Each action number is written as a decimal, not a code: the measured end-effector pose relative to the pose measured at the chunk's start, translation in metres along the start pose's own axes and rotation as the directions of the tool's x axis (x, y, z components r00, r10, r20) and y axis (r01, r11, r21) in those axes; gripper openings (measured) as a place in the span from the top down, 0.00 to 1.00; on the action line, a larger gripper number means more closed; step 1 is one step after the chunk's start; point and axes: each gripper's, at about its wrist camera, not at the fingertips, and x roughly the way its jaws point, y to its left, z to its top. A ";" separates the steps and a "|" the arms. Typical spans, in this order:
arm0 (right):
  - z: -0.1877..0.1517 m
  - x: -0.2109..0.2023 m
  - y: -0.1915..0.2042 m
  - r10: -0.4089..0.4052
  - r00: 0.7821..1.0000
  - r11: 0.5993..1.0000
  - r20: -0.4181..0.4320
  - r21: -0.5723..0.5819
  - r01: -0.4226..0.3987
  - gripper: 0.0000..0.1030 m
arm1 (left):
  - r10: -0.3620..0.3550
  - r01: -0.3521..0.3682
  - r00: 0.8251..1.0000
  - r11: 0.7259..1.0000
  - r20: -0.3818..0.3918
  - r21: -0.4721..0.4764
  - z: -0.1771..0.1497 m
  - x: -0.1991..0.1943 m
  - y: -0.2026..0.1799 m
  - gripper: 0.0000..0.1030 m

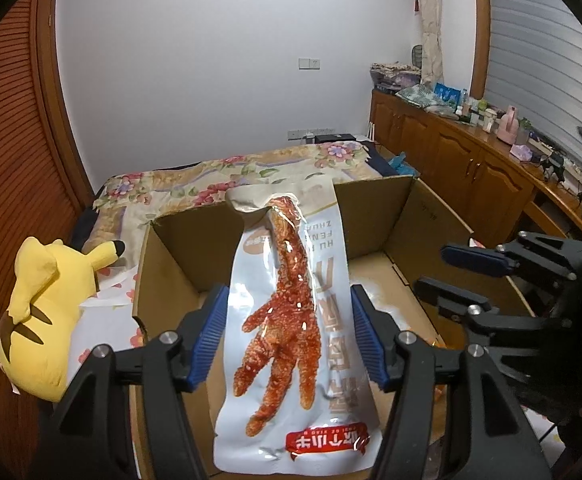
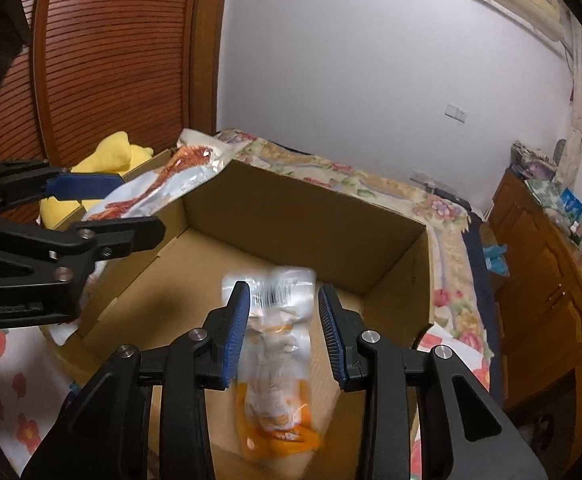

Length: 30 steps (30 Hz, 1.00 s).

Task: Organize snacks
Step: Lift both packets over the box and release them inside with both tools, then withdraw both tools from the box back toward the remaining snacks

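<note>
Both grippers hang over the open cardboard box [image 2: 307,216], presumably to drop their snacks inside. The left gripper [image 1: 289,332] clamps a chicken-foot packet [image 1: 291,320] by its edges; the right gripper [image 2: 283,334] straddles an orange-and-clear snack pouch [image 2: 277,364], grip uncertain.

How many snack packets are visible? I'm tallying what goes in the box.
2: a white chicken-foot snack packet in the left hand-held gripper, and a clear-and-orange snack packet between the right one's fingers. Others may be hidden.
</note>
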 end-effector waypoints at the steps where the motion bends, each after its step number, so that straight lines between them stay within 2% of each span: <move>1: -0.001 -0.001 -0.001 0.006 1.000 1.000 0.001 0.002 -0.006 0.67 | 0.003 -0.003 1.000 1.000 -0.003 0.000 0.000 0.001 -0.001 0.41; 9: -0.006 -0.013 -0.006 0.015 1.000 1.000 0.025 0.024 -0.015 0.67 | 0.028 -0.028 1.000 1.000 0.013 0.005 0.003 0.000 -0.007 0.37; 16: -0.009 -0.035 -0.008 0.027 0.998 0.999 0.058 0.040 -0.029 0.59 | 0.016 -0.016 0.999 1.000 0.041 0.001 -0.001 -0.019 -0.004 0.35; 20: -0.014 -0.060 -0.008 0.026 0.996 0.998 0.090 0.060 -0.031 0.45 | 0.001 -0.002 0.998 1.000 0.064 0.011 -0.009 -0.042 -0.005 0.34; 22: -0.016 -0.073 -0.006 0.027 0.994 0.997 0.102 0.066 -0.034 0.44 | -0.012 0.011 0.997 1.000 0.077 0.014 -0.016 -0.058 -0.007 0.32; 24: -0.021 -0.087 -0.004 0.023 0.993 0.998 0.113 0.062 -0.030 0.41 | -0.038 0.036 0.994 0.999 0.103 0.023 -0.024 -0.074 -0.008 0.23; 30: -0.038 -0.128 0.002 0.007 0.991 0.998 0.135 0.065 -0.016 0.39 | -0.059 0.051 0.988 0.997 0.144 0.058 -0.050 -0.117 -0.017 0.22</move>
